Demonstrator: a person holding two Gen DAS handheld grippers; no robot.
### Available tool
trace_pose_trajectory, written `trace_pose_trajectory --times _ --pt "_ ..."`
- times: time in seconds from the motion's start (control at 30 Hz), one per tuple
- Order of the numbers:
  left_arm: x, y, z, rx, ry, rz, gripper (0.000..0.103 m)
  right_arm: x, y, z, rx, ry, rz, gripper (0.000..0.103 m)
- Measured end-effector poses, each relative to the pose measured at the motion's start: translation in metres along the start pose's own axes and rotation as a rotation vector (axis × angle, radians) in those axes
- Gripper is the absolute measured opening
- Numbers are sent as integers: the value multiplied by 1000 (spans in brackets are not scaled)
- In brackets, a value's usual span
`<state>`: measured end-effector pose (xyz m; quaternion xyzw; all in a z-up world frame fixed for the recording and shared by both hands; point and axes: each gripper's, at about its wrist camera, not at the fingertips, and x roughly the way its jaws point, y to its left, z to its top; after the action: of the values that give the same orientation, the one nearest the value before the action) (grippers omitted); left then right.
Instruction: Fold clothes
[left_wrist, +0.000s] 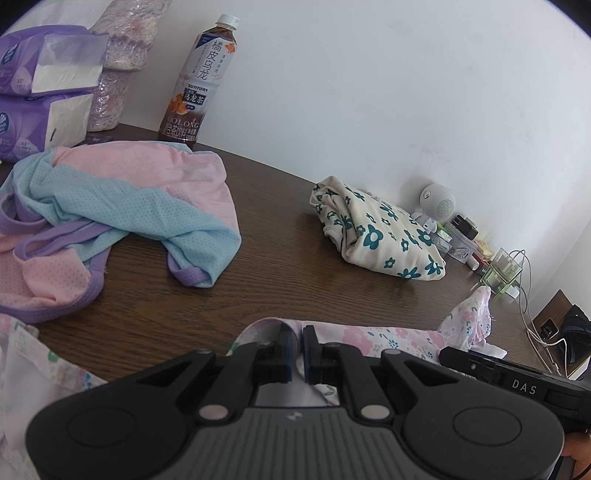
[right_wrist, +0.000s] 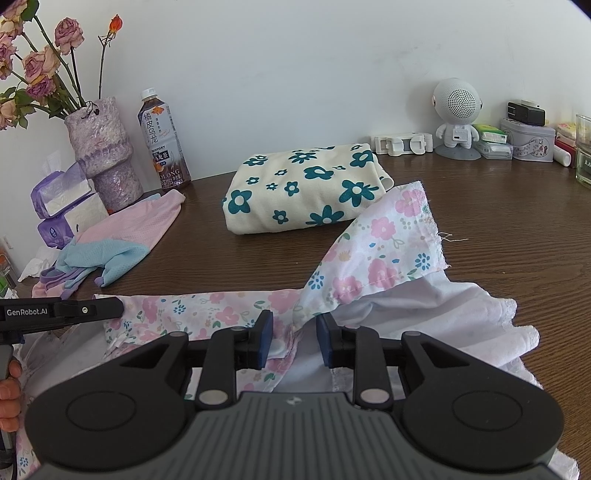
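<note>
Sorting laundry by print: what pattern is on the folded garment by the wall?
Teal flowers on the folded cream cloth garment; the right wrist view shows it best.

An oolong tea bottle (left_wrist: 199, 79) stands beside purple tissue packs (left_wrist: 40, 88) on the wooden table (left_wrist: 266, 280).

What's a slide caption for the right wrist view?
Right gripper open around pink floral garment, folded teal-flower cloth behind.

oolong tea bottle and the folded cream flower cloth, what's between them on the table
Nothing: bare brown table runs between the bottle and the folded cloth, clearest in the right wrist view.
</note>
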<state>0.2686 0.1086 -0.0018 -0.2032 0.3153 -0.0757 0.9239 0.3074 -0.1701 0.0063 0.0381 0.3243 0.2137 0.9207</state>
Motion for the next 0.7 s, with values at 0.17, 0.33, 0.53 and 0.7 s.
trace_pose_trajectory --times 0.17,0.33,0.53,0.7 --pt "0 0 0 0 0 0 6 0 0 0 0 0 0 26" --pt "0 0 0 0 0 0 6 0 0 0 1 0 1 26" --pt "0 0 0 0 0 0 6 0 0 0 2 0 2 26" --pt "0 0 0 0 0 0 6 0 1 1 -2 1 4 28"
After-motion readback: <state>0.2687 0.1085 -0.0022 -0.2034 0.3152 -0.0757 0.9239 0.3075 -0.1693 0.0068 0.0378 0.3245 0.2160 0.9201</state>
